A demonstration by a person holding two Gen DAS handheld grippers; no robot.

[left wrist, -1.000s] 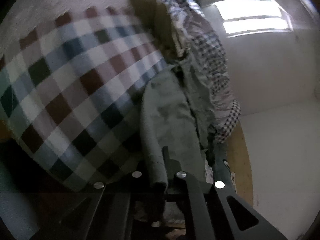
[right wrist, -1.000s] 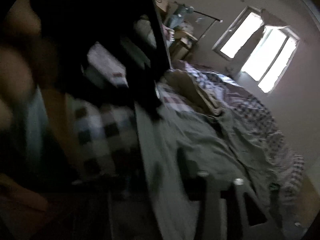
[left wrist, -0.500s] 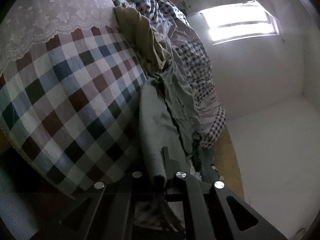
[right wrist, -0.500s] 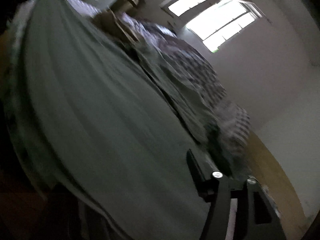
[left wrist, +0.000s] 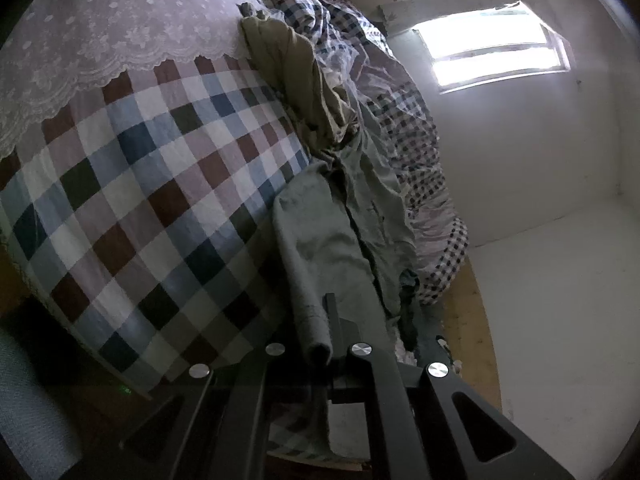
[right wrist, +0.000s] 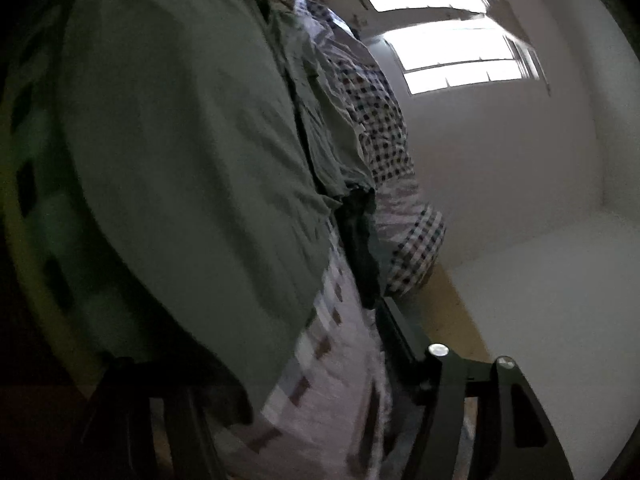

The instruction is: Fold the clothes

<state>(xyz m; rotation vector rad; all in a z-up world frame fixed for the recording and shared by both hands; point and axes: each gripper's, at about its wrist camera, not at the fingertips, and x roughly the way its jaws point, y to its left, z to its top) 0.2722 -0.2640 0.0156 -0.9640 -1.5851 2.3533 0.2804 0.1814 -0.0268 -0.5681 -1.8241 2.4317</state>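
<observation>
A grey-green garment (left wrist: 324, 248) lies along the edge of a bed with a checked cover (left wrist: 152, 200). My left gripper (left wrist: 324, 340) is shut on a rolled edge of the garment at the bed's near corner. In the right wrist view the same garment (right wrist: 192, 152) fills the left of the frame, spread wide and close to the camera. My right gripper (right wrist: 320, 360) is open: one finger (right wrist: 400, 336) shows at the right, the other is in shadow under the cloth at the lower left, with bed cover between them.
A tan garment (left wrist: 304, 80) and a small-check quilt (left wrist: 404, 128) are heaped along the far side of the bed. A lace cloth (left wrist: 104, 32) covers the bed's head. White wall, a bright window (left wrist: 492, 52) and wooden floor (left wrist: 472, 320) lie to the right.
The right gripper has swung fast across the bed, and the garment now hangs spread before its camera. The left gripper has kept its hold and pulled back slightly.
</observation>
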